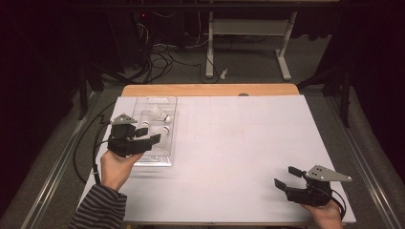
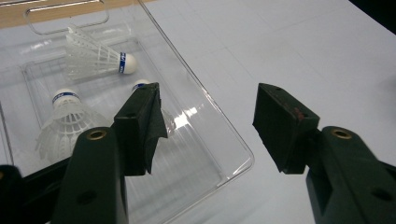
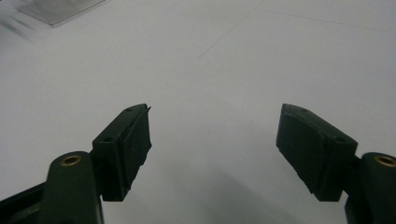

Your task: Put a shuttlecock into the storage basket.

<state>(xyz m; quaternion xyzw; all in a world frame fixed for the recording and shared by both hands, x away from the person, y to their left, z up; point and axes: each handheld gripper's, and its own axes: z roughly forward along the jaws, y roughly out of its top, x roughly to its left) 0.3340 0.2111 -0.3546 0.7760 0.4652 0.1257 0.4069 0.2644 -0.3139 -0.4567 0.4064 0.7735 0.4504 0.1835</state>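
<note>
Shuttlecocks [image 2: 95,58] white, feathered skirts ribbed, each with a blue band at the cork; tray [image 2: 224,140] clear, colourless plastic. Table [image 1: 248,143] white-topped, pale wood edge at the far side. Fingers [image 2: 140,126] black; sleeve [image 1: 100,207] striped dark and grey.

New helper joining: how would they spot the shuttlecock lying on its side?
Find the clear plastic tray at the white table's left side. At its far end lies a white feathered shuttlecock, tipped sideways with its blue-banded cork pointing at open table; its nearest neighbour stands cork up.
</note>
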